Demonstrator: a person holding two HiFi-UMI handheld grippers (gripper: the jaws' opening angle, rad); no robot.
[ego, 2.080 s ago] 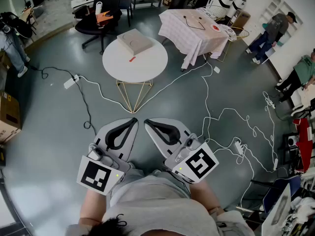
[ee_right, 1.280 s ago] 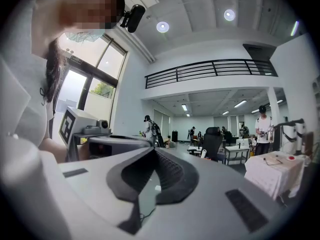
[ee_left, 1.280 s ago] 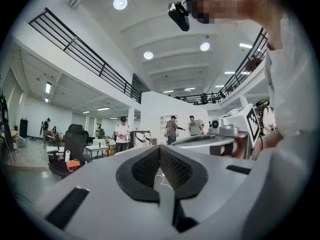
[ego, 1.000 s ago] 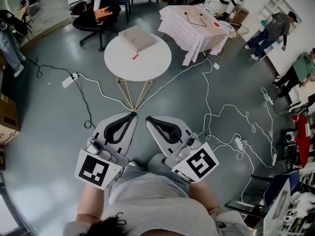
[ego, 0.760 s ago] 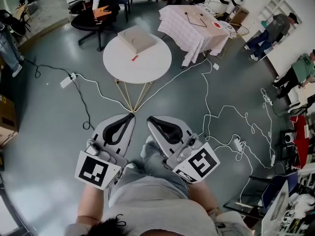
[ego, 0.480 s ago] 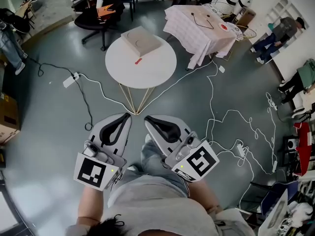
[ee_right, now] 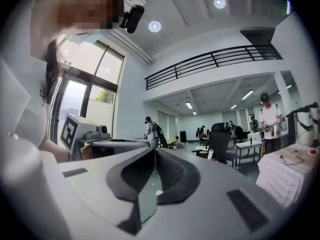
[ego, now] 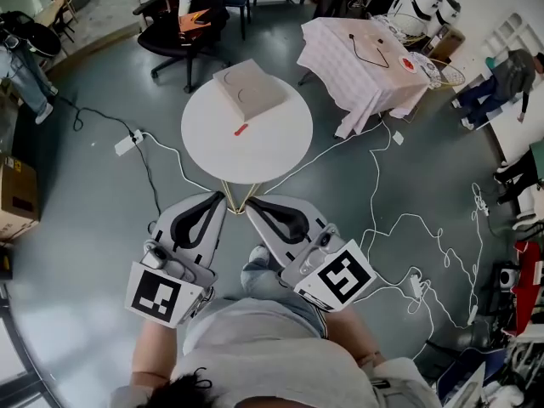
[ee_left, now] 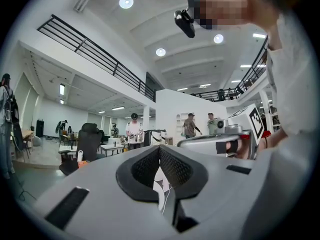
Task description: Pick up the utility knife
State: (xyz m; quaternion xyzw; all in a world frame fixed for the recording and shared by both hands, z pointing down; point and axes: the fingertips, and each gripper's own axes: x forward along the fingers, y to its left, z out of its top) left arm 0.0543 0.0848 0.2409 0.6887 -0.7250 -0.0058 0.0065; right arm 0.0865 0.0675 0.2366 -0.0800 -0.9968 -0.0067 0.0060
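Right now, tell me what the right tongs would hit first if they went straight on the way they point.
Likely the near rim of the round white table; the right tongs aim toward it. Depth is unclear, so they could pass beneath the top instead.

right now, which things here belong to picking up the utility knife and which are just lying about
For the job:
- small red object, probably the utility knife
- round white table it lies on
- left gripper and right gripper, both shut, empty

Lying about:
- beige box on that table
- cloth-covered table
- black office chair
- power strip on the floor
- cardboard box
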